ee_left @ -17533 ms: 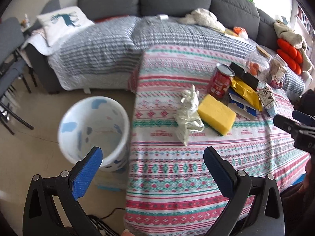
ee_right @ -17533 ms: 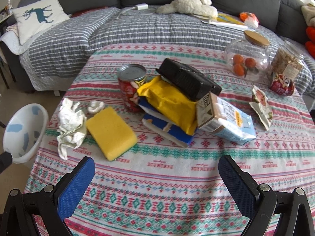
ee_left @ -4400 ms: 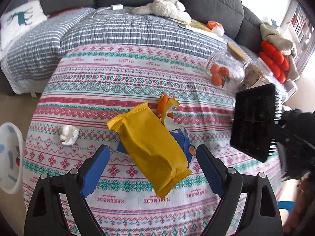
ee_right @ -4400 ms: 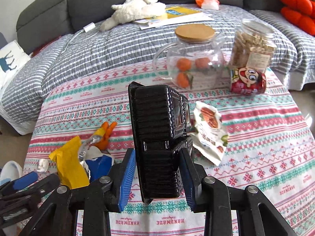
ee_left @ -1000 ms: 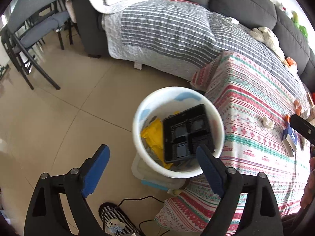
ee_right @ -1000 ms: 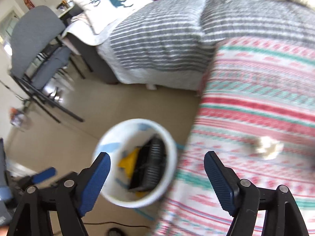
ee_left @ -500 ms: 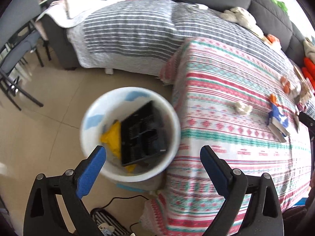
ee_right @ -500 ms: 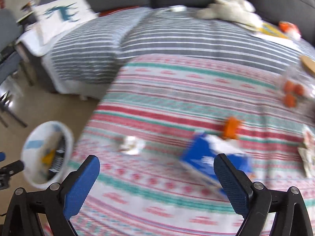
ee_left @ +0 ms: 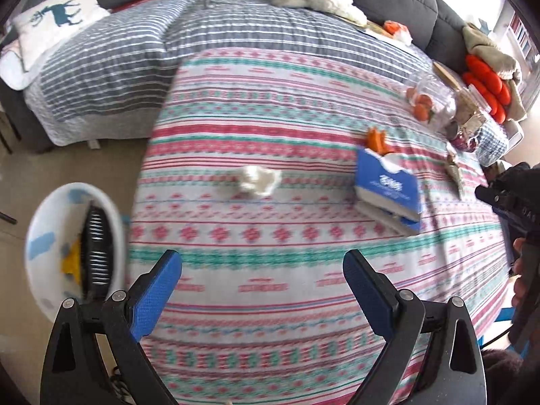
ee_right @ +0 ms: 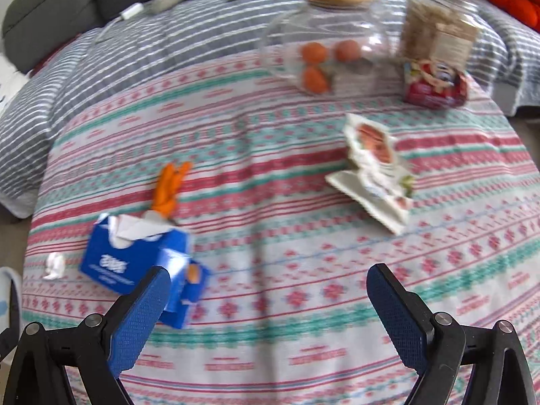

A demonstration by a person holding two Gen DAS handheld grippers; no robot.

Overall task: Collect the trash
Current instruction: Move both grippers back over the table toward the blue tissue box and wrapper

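Observation:
A white bin (ee_left: 44, 236) stands on the floor left of the table, with a black tray (ee_left: 96, 239) and a yellow bag (ee_left: 71, 260) inside it. On the patterned tablecloth (ee_left: 270, 108) lie a crumpled white tissue (ee_left: 258, 179), a torn blue box (ee_left: 388, 182) and an orange wrapper (ee_left: 376, 138). My left gripper (ee_left: 261, 270) hangs open and empty above the table's near side. My right gripper (ee_right: 265, 281) is open and empty too, with the blue box (ee_right: 135, 256) by its left finger. An opened snack packet (ee_right: 374, 168) lies further right; the tissue (ee_right: 54, 265) sits far left.
A glass jar of oranges (ee_right: 324, 37), a jar of snacks (ee_right: 438, 30) and a red can (ee_right: 435, 84) stand at the table's far right. A grey sofa (ee_left: 135, 37) with a striped blanket lies behind. The right gripper's body and a hand (ee_left: 519, 216) show at the right edge.
Both grippers have swung right from over the bin to above the table. The bin has slid to the left edge of both views. The black tray stays in the bin.

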